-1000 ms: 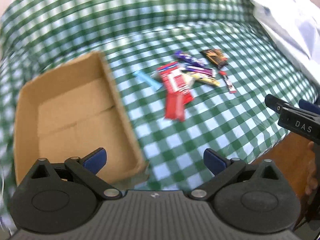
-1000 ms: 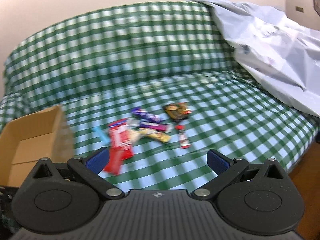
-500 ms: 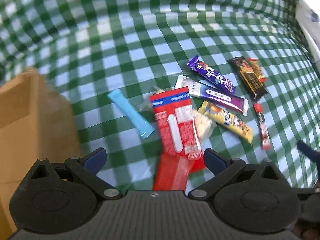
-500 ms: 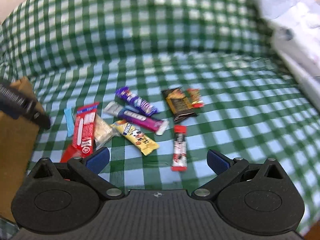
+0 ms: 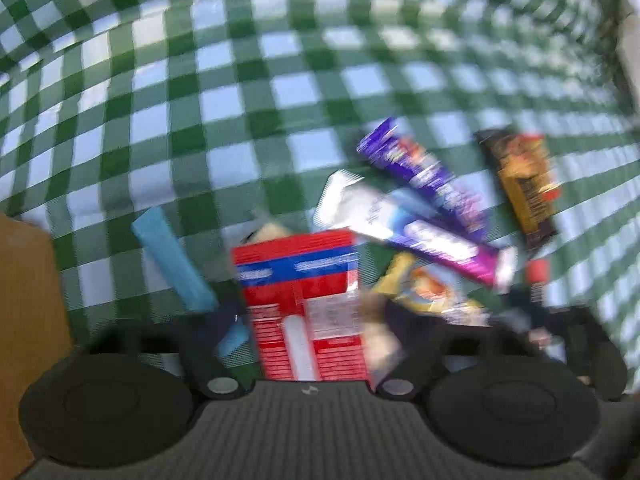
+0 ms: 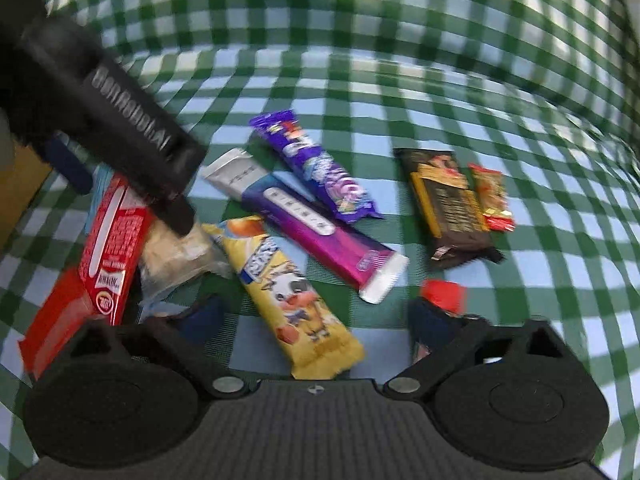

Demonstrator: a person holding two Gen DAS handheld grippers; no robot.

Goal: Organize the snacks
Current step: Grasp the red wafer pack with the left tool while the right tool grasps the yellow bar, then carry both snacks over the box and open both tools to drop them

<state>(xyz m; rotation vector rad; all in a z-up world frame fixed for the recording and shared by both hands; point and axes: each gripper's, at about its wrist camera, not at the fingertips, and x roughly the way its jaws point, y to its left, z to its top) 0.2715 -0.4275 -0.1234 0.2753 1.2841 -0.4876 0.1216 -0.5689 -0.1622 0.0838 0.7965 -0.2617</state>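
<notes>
While the snacks lie scattered on the green-and-white checked cloth [image 6: 440,92], both grippers are held low over the pile with their jaws closing. In the left wrist view, which is blurred, the left gripper [image 5: 310,320] is seen straddling the red packet [image 5: 308,300]; the packet lies between the jaws, but no pad is seen pressing on it, so it is not gripped. A light blue stick [image 5: 172,256] lies just to the left of the red packet, and the edge of a cardboard box [image 5: 28,320] is seen at the left border. In the right wrist view, the right gripper [image 6: 316,320] is positioned over the lower end of the yellow bar [image 6: 288,296], which lies between the jaws without being clamped. A small red-capped sachet [image 6: 444,294] lies beside the right finger. Beyond the yellow bar, a silver-and-magenta bar [image 6: 308,224] and a purple bar [image 6: 320,172] lie side by side, touching or overlapping. A dark brown-and-gold packet [image 6: 452,208] is seen to the right, with a small red-and-gold sweet [image 6: 492,196] against it. A clear bag of pale pieces [image 6: 180,256] is tucked between the red packet and the yellow bar.
</notes>
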